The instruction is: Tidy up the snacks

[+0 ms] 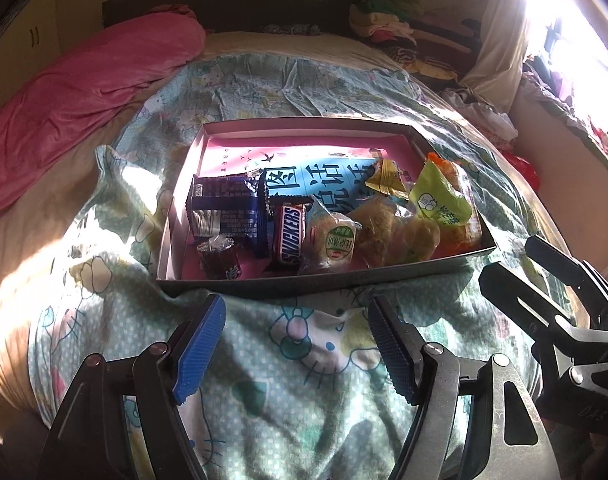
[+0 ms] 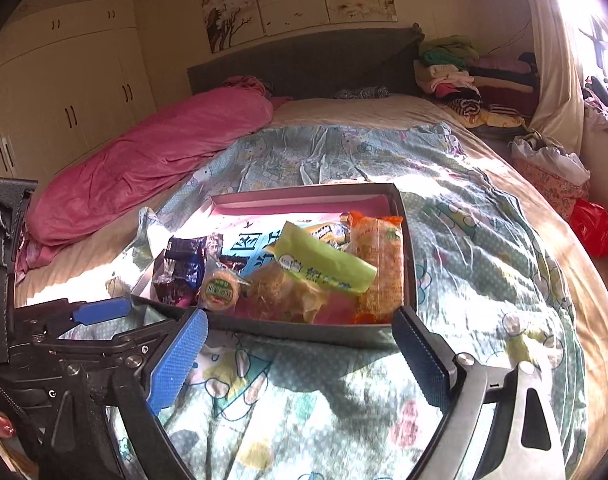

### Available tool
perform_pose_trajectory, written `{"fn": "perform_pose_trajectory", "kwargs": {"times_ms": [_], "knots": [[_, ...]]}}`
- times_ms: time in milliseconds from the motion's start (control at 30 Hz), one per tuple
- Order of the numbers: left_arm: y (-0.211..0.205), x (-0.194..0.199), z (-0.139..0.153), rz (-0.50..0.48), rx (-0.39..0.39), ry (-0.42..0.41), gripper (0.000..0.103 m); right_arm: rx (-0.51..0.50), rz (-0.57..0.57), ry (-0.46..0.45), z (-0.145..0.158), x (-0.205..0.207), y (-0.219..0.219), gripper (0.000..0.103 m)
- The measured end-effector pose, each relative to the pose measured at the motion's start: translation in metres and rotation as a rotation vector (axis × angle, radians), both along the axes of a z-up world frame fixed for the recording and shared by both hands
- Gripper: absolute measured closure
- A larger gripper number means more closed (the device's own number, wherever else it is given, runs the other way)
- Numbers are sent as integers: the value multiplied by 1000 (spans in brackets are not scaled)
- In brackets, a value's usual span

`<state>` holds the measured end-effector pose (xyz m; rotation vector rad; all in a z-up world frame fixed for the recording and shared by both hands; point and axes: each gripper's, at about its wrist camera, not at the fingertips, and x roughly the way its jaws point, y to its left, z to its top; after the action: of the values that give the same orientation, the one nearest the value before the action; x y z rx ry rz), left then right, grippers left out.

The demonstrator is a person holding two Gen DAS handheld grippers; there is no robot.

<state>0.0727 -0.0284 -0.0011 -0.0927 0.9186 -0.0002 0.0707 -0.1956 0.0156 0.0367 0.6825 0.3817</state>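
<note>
1. Sunlit bed [image 1: 304, 380] with a cartoon-print quilt carries everything.
2. Left claw [image 1: 296, 344] and right claw [image 2: 300, 356] both hover spread and empty, near the box [image 1: 324, 280].
3. Snacks, including a Snickers bar [image 1: 290, 236], lie inside the box.

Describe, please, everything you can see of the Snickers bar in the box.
The brown Snickers bar in its glossy sealed wrapper lies flat in the shallow pink-lined cardboard box, near the front wall. It sits between the dark blue foil snack packet and the round clear-wrapped pastry with the green label, touching both. Neither claw touches it.
</note>
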Motion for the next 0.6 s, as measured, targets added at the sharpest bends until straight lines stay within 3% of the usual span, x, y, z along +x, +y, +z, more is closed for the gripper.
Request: {"fn": "perform_pose_trajectory", "kwargs": {"times_ms": [600], "knots": [[12, -39, -15, 38, -6, 31, 28, -64, -49, 61, -14, -42, 9, 8]]}}
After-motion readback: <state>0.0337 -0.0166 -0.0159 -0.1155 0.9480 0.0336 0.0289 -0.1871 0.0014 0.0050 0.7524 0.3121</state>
